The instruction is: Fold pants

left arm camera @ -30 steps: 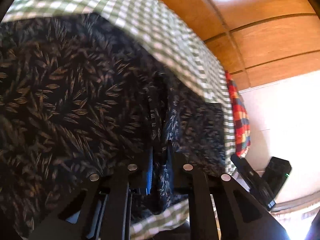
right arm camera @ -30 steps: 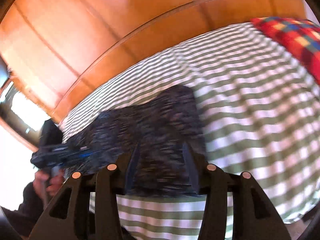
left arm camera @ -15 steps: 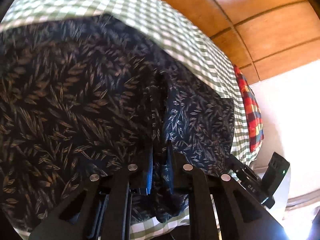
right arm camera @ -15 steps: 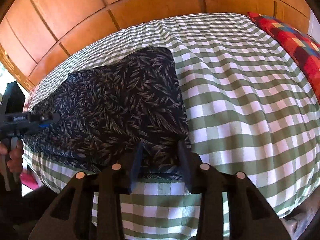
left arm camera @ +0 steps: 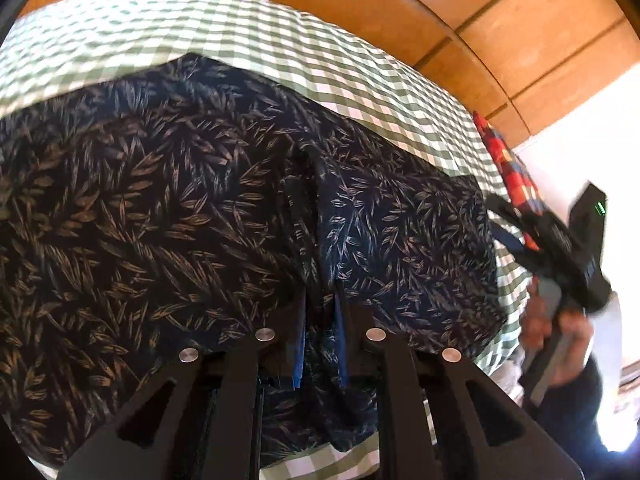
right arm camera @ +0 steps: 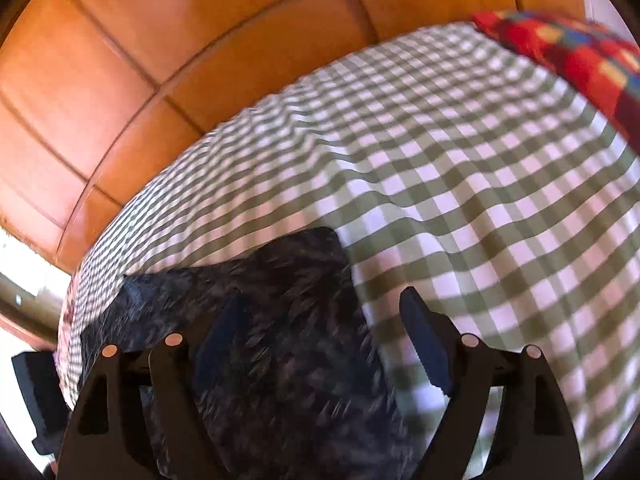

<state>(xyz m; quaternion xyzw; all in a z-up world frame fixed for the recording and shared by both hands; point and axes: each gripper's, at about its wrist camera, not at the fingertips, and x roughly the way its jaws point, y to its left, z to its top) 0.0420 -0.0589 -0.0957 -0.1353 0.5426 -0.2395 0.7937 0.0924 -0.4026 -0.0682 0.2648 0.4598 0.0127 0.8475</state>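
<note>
Dark navy pants (left arm camera: 180, 220) with a tan leaf print lie spread on a green-and-white checked bed sheet (left arm camera: 280, 44). My left gripper (left arm camera: 320, 320) is shut on a raised fold of the pants near their front edge. In the right wrist view, blurred by motion, the pants (right arm camera: 288, 320) lie at lower left. My right gripper (right arm camera: 324, 340) is open wide over their right corner, its left finger (right arm camera: 220, 340) over the cloth and its right finger (right arm camera: 424, 340) over bare sheet. The right gripper (left arm camera: 560, 240) shows in the left wrist view, held by a hand (left arm camera: 560, 320).
A red plaid cloth (right arm camera: 580, 52) lies at the far right end of the bed. Orange wooden wall panels (right arm camera: 160, 40) stand behind the bed. The checked sheet (right arm camera: 480, 160) stretches bare to the right of the pants. A white wall (left arm camera: 580, 128) is at the right.
My right gripper has opened wide and let go of the pants' edge, drawing back with a blur. My left gripper stays shut on the fold, and the pants have settled lower.
</note>
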